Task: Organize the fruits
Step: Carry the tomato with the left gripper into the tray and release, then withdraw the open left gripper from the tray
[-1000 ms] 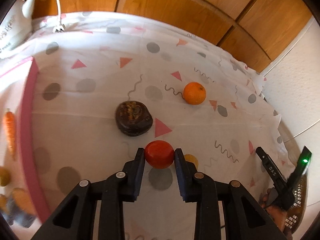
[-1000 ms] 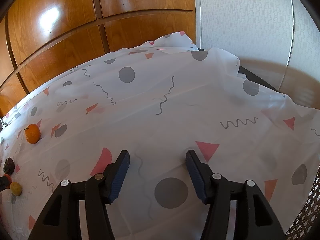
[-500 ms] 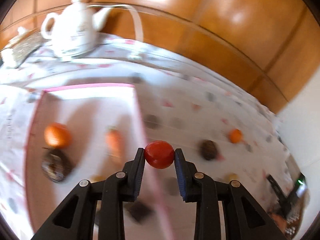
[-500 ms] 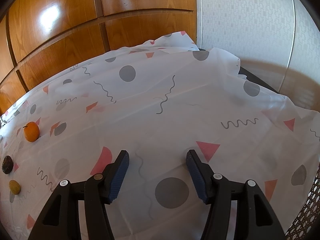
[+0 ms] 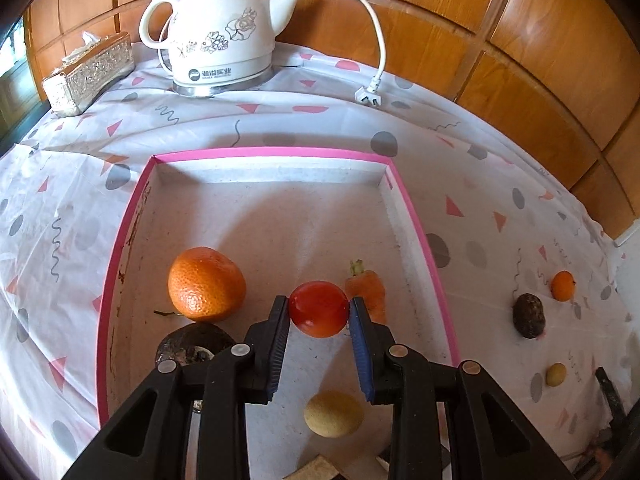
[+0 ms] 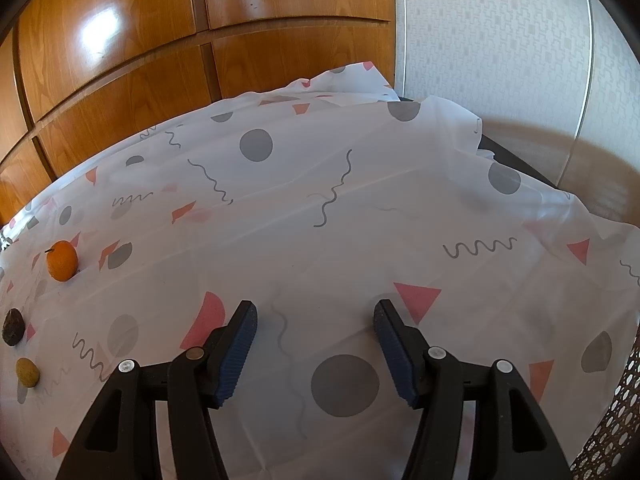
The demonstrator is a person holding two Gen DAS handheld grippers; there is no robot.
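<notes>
My left gripper (image 5: 319, 312) is shut on a red tomato (image 5: 318, 309) and holds it above the pink-rimmed box (image 5: 264, 153). In the box lie a big orange (image 5: 206, 283), a carrot (image 5: 368, 290), a dark fruit (image 5: 188, 346) and a yellow fruit (image 5: 334, 414). On the cloth to the right lie a small orange (image 5: 563, 286), a dark fruit (image 5: 529, 316) and a small yellow fruit (image 5: 556, 374). My right gripper (image 6: 315, 318) is open and empty above the cloth; the same small orange (image 6: 61, 261), dark fruit (image 6: 13, 327) and yellow fruit (image 6: 27, 372) lie far to its left.
A white electric kettle (image 5: 218, 34) with a loose cord and plug (image 5: 370, 94) stands behind the box. A silver tissue box (image 5: 89, 74) sits at the back left. Wooden panels run behind the table. A woven basket edge (image 6: 608, 420) shows at the right.
My left gripper has carried the tomato from the cloth leftward to above the pink-rimmed box. My right gripper has stayed nearly still and open.
</notes>
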